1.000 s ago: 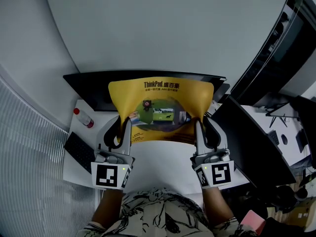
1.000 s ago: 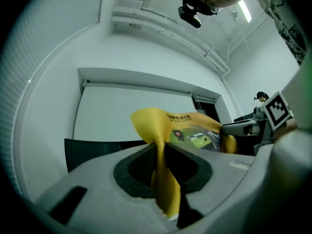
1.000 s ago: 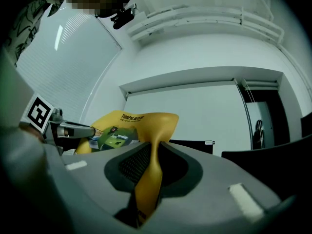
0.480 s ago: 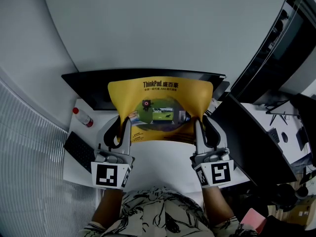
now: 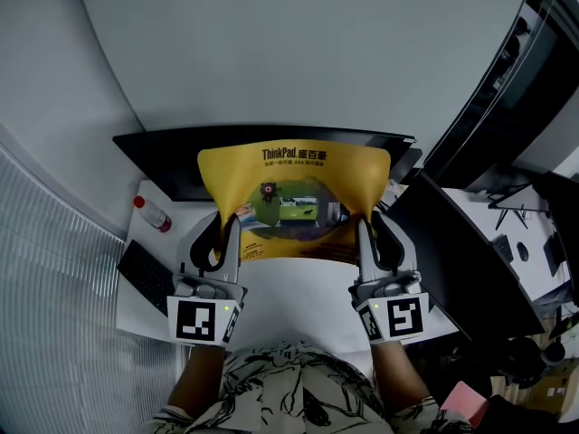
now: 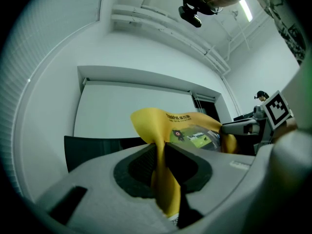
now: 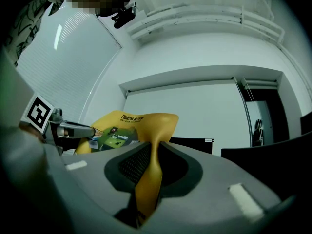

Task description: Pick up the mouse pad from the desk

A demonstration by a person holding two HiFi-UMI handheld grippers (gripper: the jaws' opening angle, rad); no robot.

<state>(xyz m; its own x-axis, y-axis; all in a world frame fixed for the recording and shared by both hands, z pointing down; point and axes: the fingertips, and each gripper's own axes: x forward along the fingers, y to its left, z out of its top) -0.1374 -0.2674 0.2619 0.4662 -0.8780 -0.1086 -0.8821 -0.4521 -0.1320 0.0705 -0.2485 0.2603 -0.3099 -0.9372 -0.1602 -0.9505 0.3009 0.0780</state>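
Mouse pad [image 5: 294,165]: yellow, printed "ThinkPad" above a green picture panel. It is held up clear of the desk at centre frame in the head view, stretched between the two grippers. Its middle sags in a curve.
Left gripper [image 5: 228,233]: jaws drawn nearly together, pinching the pad's left edge. Its own view shows the yellow sheet folded and clamped between the dark pads.
Right gripper [image 5: 371,233]: jaws likewise nearly closed, clamped on the pad's right edge. Its own view shows the sheet gripped between the pads.
Desk [image 5: 289,306]: white, lower centre, below the pad and between the grippers.
Monitor [image 5: 163,152]: black, across the middle of the frame, behind the pad's top edge.
Second monitor [image 5: 461,260]: dark, angled, right of frame.
Bottle [image 5: 152,213]: clear with a red cap, left of centre, on the desk.
Keyboard [image 5: 145,274]: black, lower left, near the desk's left edge.
Person: patterned shirt [image 5: 289,391] at bottom centre.
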